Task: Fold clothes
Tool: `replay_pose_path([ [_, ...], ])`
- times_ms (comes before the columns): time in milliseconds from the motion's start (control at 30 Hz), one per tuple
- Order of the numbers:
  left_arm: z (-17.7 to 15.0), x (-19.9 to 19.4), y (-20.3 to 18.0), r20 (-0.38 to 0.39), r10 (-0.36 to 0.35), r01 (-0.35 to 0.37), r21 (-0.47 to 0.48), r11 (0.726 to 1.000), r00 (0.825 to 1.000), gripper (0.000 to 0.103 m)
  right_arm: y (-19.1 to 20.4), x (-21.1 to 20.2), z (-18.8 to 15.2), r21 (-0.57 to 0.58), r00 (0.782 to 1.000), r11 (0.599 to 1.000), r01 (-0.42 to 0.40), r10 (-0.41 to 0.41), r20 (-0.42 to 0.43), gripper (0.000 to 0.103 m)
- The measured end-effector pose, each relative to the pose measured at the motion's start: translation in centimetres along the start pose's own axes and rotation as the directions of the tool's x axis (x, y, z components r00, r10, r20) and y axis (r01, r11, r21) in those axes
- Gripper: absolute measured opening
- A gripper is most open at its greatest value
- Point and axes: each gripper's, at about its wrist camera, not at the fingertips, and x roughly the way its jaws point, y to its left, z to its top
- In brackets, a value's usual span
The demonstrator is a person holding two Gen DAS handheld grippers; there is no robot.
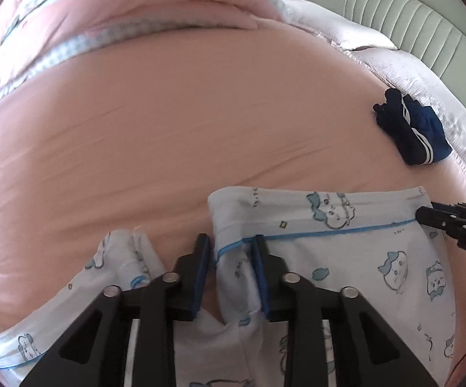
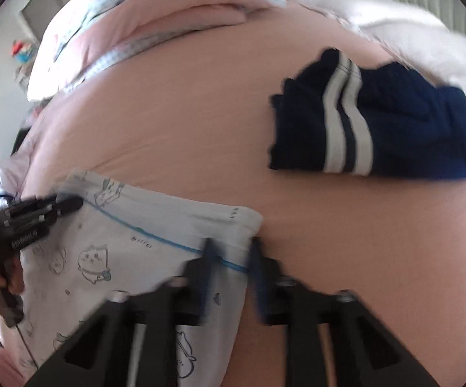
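Garment: white pyjama piece with cartoon print and blue piping; lies on the pink bedsheet, at the near edge of the bed; its folded band runs side to side, long axis across both views
Left tool: over the left end of the band; jaws part open; a bunch of the cloth sits between the blue pads, the right pad against it, the left pad standing clear; grip not closed
Right tool: over the right end of the band; view blurred; jaws appear apart with the corner of the cloth between them; whether the pads touch it, cannot tell
Key relation: each tool at its own end of the band; garment stretched between them; a fold away from the person would carry the band toward the middle of the sheet
Open room beyond the garment: bare pink sheet, wide and flat
Obstacles: navy shorts with white stripes beyond the garment's right end, well apart; pink quilt heaped far beyond the garment
Risk, judged: cloth may slip from the left tool unless it closes first
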Motion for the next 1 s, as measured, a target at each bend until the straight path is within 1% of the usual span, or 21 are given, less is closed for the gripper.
replay_pose_path([
  [67, 0.4, -1.2, -0.5, 0.062, -0.024, 0.024, 0.007, 1.000, 0.998, 0.005, 0.3, -1.7, 0.1, 0.005, 0.999, 1.000, -0.014, 0.014, 0.037, 0.005],
  [133, 0.8, -1.7, -0.5, 0.099, -0.050, 0.049, 0.004, 0.999, 0.994, 0.006, 0.6, -3.6, 0.4, -0.034, 0.994, 0.999, 0.029, -0.025, 0.104, 0.005],
  [200, 0.9, -0.6, -0.3, 0.084, -0.041, 0.041, 0.001, 0.999, 0.996, 0.009, 0.0, -4.8, 0.5, -0.043, 0.989, 0.998, 0.046, -0.040, 0.139, 0.004],
  [233, 0.8, 1.0, -0.3, 0.044, -0.016, 0.016, -0.005, 1.000, 0.999, 0.013, -0.5, -4.8, 0.4, -0.034, 0.990, 0.999, 0.043, -0.038, 0.134, 0.004],
  [267, 0.6, 1.8, -0.4, 0.036, 0.003, -0.003, 0.000, 1.000, 0.999, 0.013, -0.9, -3.4, 0.3, -0.014, 0.995, 0.998, 0.059, -0.057, 0.085, 0.004],
  [300, 0.6, 1.8, -0.7, 0.067, 0.013, -0.014, 0.015, 1.000, 0.998, 0.014, -1.4, -1.8, 0.2, 0.005, 0.997, 0.997, 0.073, -0.073, 0.032, 0.004],
  [333, 0.8, 1.7, -0.7, 0.063, 0.019, -0.019, 0.010, 1.000, 0.998, 0.017, -1.8, 0.0, 0.1, 0.030, 0.997, 0.997, 0.073, -0.072, -0.026, 0.001],
  [367, 1.1, 1.5, -0.4, 0.044, 0.011, -0.010, -0.019, 1.000, 0.999, 0.018, -2.0, -0.5, 0.2, 0.061, 0.998, 0.996, 0.065, -0.066, 0.023, 0.001],
  [400, 1.3, 0.7, 0.0, 0.064, 0.015, -0.012, -0.050, 0.999, 0.998, 0.019, -1.7, -1.2, 0.4, 0.068, 0.996, 0.995, 0.076, -0.078, 0.036, 0.007],
  [467, 1.5, -1.5, 1.0, 0.150, 0.060, -0.045, -0.105, 0.994, 0.987, 0.027, -1.2, -2.7, 0.6, 0.077, 0.992, 0.992, 0.101, -0.106, 0.067, 0.011],
  [500, 1.5, -2.5, 1.4, 0.183, 0.102, -0.081, -0.121, 0.989, 0.978, 0.028, -0.5, -3.6, 0.4, 0.052, 0.982, 0.988, 0.147, -0.152, 0.114, 0.011],
  [533, 1.3, -3.4, 1.5, 0.205, 0.134, -0.112, -0.114, 0.987, 0.970, 0.028, 0.1, -4.3, 0.3, 0.018, 0.969, 0.980, 0.198, -0.198, 0.148, 0.011],
  [567, 1.0, -3.8, 1.4, 0.208, 0.119, -0.102, -0.089, 0.991, 0.971, 0.028, 0.5, -4.5, 0.2, -0.002, 0.965, 0.979, 0.205, -0.202, 0.165, 0.011],
  [633, 0.5, -3.5, 0.2, 0.170, 0.038, -0.037, -0.009, 0.999, 0.985, 0.028, 1.4, -4.3, 0.3, -0.019, 0.978, 0.990, 0.142, -0.137, 0.158, 0.011],
  [667, 0.4, -3.1, -0.5, 0.142, -0.001, -0.003, 0.026, 1.000, 0.990, 0.024, 1.8, -4.1, 0.4, -0.027, 0.985, 0.994, 0.102, -0.097, 0.145, 0.011],
  [733, -0.2, -1.7, -1.5, 0.060, -0.047, 0.041, 0.087, 0.995, 0.997, 0.020, 2.6, -3.1, 0.0, -0.068, 0.996, 0.997, 0.033, -0.028, 0.082, 0.011],
  [767, -0.5, -1.5, -1.1, 0.031, -0.044, 0.041, 0.106, 0.994, 0.999, 0.019, 2.7, -2.6, -0.4, -0.082, 0.999, 0.997, 0.015, -0.011, 0.043, 0.011],
  [833, -0.4, -0.2, -0.7, -0.001, 0.016, -0.015, 0.135, 0.991, 1.000, 0.019, 2.7, -1.0, -1.2, -0.087, 0.998, 0.995, 0.050, -0.054, -0.043, 0.009],
  [867, 0.2, 0.5, -0.5, 0.002, 0.045, -0.045, 0.138, 0.989, 0.999, 0.017, 2.2, -1.0, -1.2, -0.071, 0.998, 0.997, 0.043, -0.046, -0.040, 0.007],
  [933, 1.6, 0.9, 0.8, 0.012, 0.053, -0.053, 0.079, 0.995, 0.999, 0.010, 1.3, -1.3, -1.0, -0.032, 0.999, 0.999, 0.042, -0.043, -0.033, 0.007],
  [1000, 2.6, 0.7, 1.8, 0.021, 0.047, -0.047, -0.003, 0.999, 0.999, 0.008, 0.6, -1.5, -0.8, -0.002, 0.999, 0.999, 0.048, -0.048, -0.025, 0.007],
])
